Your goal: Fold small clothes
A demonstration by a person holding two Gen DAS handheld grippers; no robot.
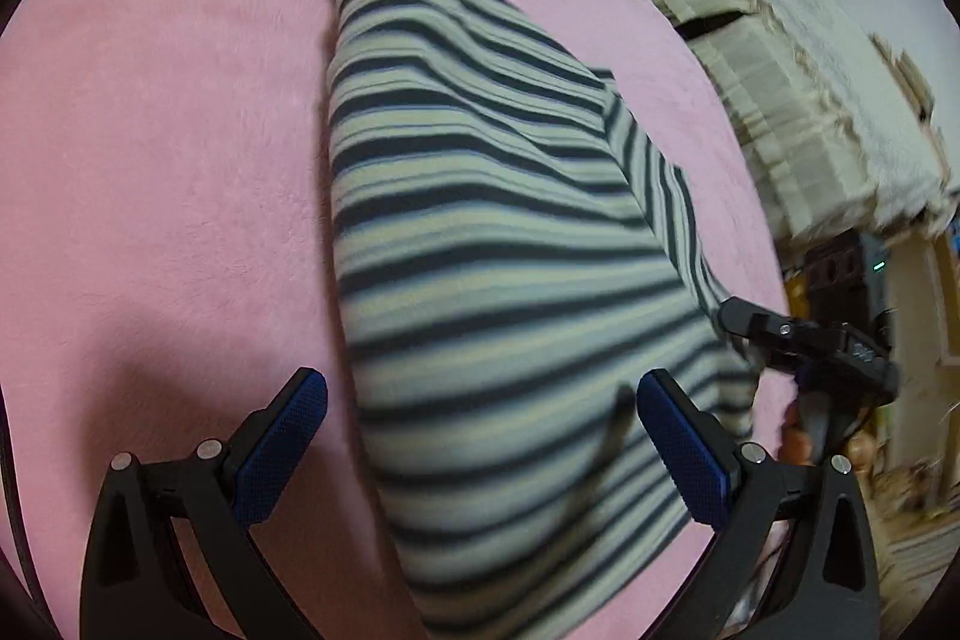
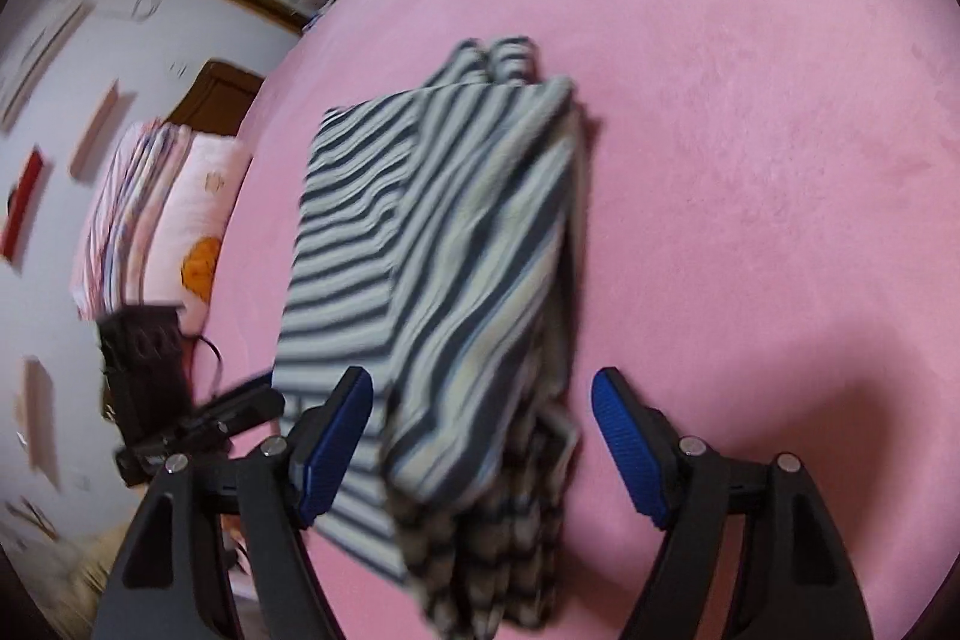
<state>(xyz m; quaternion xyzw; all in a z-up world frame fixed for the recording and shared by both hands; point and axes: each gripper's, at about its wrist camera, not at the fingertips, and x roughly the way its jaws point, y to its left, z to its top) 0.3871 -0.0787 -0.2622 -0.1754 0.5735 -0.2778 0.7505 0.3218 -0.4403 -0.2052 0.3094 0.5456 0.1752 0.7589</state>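
Note:
A striped garment [image 1: 480, 232] in dark blue, cream and pale blue lies folded on a pink blanket [image 1: 168, 160]. My left gripper [image 1: 483, 388] hangs open just above its near end; the blue pads [image 1: 282, 448] stand wide apart and touch no cloth. In the right wrist view the same garment [image 2: 456, 232] shows a doubled layer along its right side, with a bunched end at the bottom. My right gripper [image 2: 483, 379] is open too, its pads [image 2: 630, 448] either side of that doubled layer without pressing it. Each gripper shows at the edge of the other's view.
The pink blanket [image 2: 750, 130] stretches wide to the right of the garment. A stack of cream bedding [image 1: 780, 88] lies beyond the bed's edge. Folded pink quilts [image 2: 162, 208], a dark box [image 2: 144, 358] and a wooden headboard [image 2: 210, 100] stand on the other side.

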